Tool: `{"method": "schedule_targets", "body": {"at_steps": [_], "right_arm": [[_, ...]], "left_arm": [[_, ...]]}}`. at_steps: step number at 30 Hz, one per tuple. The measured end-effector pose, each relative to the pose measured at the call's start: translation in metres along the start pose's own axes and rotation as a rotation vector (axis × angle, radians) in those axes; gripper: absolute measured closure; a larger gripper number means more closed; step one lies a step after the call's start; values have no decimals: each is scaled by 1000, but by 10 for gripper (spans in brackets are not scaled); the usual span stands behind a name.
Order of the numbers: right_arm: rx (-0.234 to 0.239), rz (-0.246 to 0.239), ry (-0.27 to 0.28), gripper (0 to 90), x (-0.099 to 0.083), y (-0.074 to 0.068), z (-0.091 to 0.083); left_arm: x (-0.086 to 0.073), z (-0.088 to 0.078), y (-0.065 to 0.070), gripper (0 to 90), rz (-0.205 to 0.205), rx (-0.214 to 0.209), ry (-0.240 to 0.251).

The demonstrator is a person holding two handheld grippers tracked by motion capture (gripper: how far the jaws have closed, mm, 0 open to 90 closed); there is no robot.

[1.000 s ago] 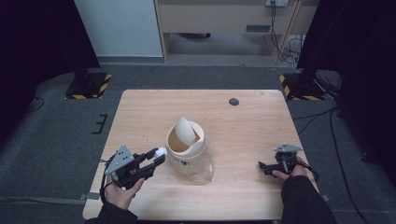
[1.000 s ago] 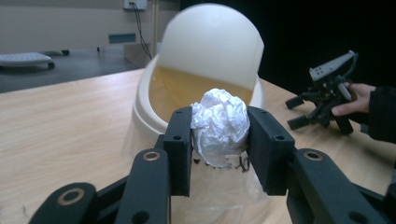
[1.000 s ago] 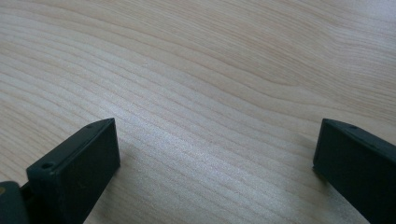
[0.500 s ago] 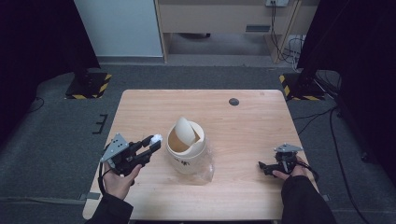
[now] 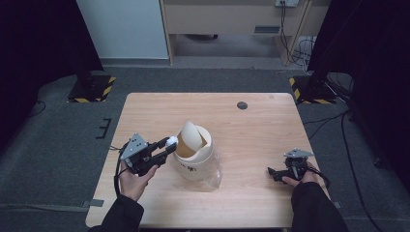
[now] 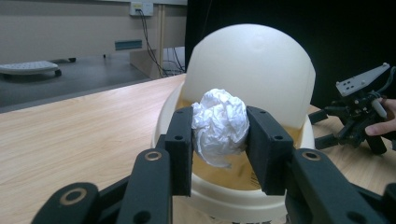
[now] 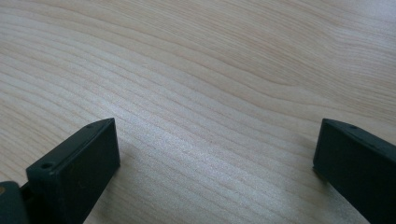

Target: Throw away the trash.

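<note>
Left gripper view, crumpled white paper ball (image 6: 219,125), clamped by left gripper (image 6: 219,140), at cream bin (image 6: 261,74) rim

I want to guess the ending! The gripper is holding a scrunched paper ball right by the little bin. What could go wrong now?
1. The paper ball, pinched in the left gripper, is at the bin's edge, not over its middle. Let go now, it might bounce off the rim onto the table.
2. The tilted swing lid stands close behind the ball and could knock it back out.
3. The bin looks light; a push from the gripper might shove or tip it.
</note>
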State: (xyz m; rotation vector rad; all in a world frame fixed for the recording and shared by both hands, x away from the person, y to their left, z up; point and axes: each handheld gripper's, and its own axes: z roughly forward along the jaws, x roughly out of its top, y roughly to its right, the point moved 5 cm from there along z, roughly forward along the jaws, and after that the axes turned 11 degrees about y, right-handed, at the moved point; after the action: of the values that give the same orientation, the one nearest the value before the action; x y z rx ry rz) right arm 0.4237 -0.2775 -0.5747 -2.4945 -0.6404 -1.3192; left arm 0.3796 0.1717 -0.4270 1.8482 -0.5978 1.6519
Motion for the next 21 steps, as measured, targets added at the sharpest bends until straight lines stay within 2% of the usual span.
{"method": "schedule_targets", "body": {"at_steps": [6, 21], "right_arm": [[0, 0, 0, 7, 0, 0, 0], [0, 0, 0, 7, 0, 0, 0]], "left_arm": [[-7, 7, 3, 629, 15, -14, -34], [-17, 15, 4, 626, 17, -23, -83]]}}
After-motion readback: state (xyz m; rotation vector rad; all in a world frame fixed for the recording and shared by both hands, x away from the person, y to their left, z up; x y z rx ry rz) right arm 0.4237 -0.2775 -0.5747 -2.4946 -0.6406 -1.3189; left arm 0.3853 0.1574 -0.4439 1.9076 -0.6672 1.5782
